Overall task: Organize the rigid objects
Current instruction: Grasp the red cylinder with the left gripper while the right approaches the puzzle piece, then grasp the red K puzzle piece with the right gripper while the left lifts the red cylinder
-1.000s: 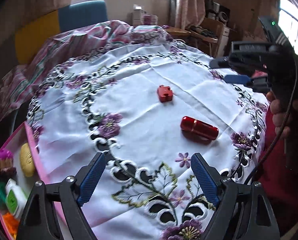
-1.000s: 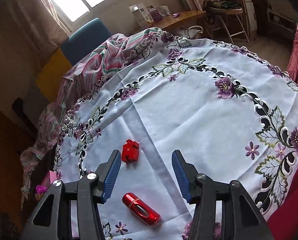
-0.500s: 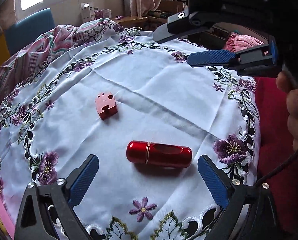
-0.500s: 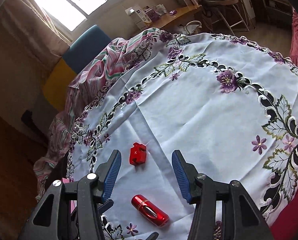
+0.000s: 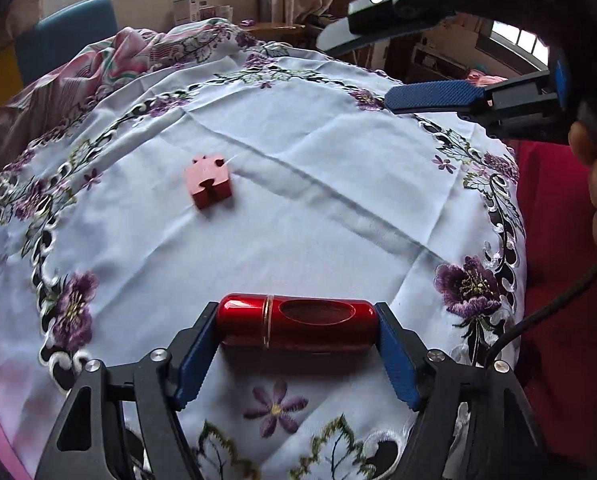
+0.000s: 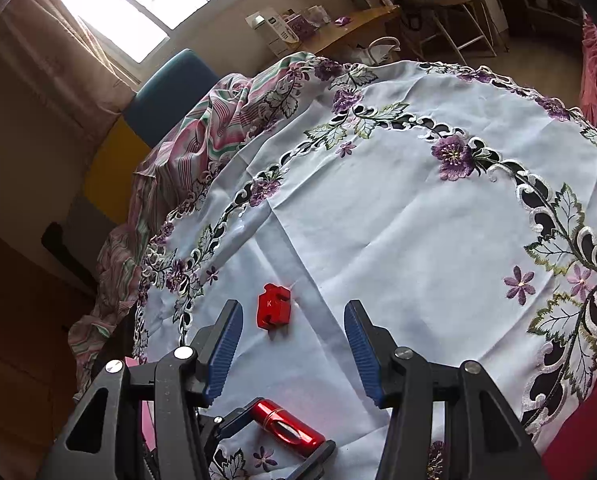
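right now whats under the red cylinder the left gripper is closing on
The red cylinder lies on the white embroidered tablecloth, between the left gripper's pads, whose jaws have just been closing. Only cloth shows beneath; the table itself is covered.

Legible text: one character only. A white letter "K" sits on the top face of the red puzzle-piece block (image 6: 273,312), seen in the right wrist view; in the left wrist view the same face is washed out and unreadable. Printing on the white boxes (image 6: 275,32) by the window is too small to read.
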Tool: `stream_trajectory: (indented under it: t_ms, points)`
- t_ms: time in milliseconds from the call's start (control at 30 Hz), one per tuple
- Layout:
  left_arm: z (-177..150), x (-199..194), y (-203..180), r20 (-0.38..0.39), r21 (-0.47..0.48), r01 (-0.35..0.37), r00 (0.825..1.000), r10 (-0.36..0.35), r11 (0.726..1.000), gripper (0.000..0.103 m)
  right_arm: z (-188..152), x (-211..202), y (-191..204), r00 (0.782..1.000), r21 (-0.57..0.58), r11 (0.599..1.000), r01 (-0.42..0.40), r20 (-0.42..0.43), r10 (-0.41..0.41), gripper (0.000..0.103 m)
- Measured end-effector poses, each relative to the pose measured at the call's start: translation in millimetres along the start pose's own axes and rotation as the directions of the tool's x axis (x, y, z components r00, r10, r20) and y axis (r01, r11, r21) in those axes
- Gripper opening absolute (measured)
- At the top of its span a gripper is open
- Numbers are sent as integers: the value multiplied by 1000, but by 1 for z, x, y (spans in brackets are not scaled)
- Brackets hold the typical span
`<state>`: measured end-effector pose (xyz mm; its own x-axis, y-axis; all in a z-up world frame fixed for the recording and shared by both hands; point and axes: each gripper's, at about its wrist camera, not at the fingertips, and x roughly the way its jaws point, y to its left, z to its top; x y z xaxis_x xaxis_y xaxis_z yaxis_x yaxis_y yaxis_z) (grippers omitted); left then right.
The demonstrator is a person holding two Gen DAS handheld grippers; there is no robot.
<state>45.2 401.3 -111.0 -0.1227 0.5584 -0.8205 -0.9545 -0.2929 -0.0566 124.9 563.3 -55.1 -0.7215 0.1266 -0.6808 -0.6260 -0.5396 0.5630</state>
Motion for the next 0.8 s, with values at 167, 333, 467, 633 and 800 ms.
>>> stream_trajectory:
  t_ms: [167, 333, 467, 633, 800]
  points:
    - [-30, -30, 22, -4, -146, -60, 998, 60, 987, 75, -3, 11, 8, 997, -54, 997, 49, -53, -51, 53]
    - [-54, -59, 39, 7, -238, -91, 995, 95, 967, 75, -12, 30, 18, 985, -121, 989, 87, -141, -104, 53]
    - [-63, -85, 48, 39, -264, -118, 990, 132, 957, 75, -21, 52, 31, 960, -210, 972, 108, -233, -157, 53]
    - [-72, -109, 60, 73, -321, -109, 987, 140, 941, 75, -16, 74, 54, 946, -279, 950, 137, -247, -209, 53]
    - [-81, -128, 65, 98, -352, -97, 985, 139, 931, 75, -2, 106, 77, 938, -338, 920, 199, -205, -279, 53]
